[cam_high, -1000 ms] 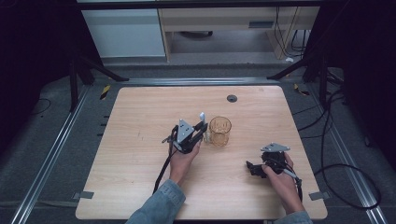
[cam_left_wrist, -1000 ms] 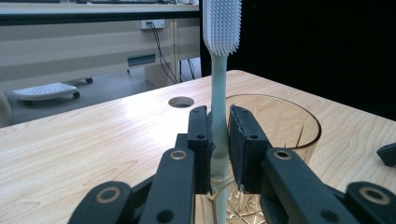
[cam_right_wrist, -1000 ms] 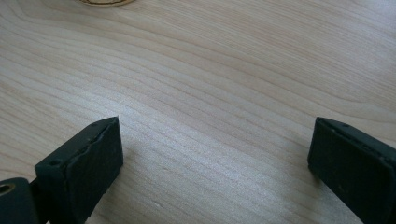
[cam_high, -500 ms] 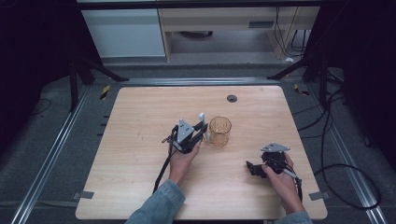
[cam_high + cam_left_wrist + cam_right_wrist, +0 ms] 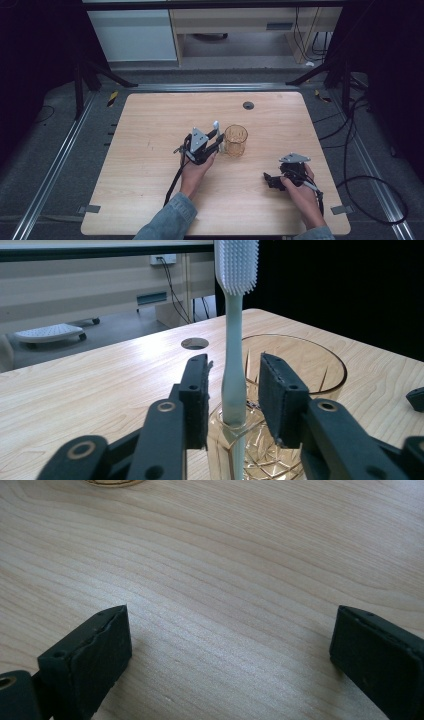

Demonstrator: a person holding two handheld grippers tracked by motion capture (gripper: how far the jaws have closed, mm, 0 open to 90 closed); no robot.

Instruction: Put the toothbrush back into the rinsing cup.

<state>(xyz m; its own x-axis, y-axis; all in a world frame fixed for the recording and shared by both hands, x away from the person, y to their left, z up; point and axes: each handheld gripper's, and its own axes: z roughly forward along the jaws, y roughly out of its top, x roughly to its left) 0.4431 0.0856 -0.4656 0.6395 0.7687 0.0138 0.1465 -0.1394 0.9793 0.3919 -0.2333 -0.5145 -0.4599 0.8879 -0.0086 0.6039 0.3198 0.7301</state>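
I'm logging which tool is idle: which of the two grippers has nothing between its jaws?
The right gripper: its jaws stand wide over bare table. The left gripper has the toothbrush between its just-opening jaws, standing in the amber glass.

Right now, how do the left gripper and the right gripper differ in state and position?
The left gripper has narrow jaws, just opening, with the toothbrush between them, apart from the pads; the right gripper has wide jaws around nothing. The left is at the amber glass; the right rests on bare table. A hand holds each.
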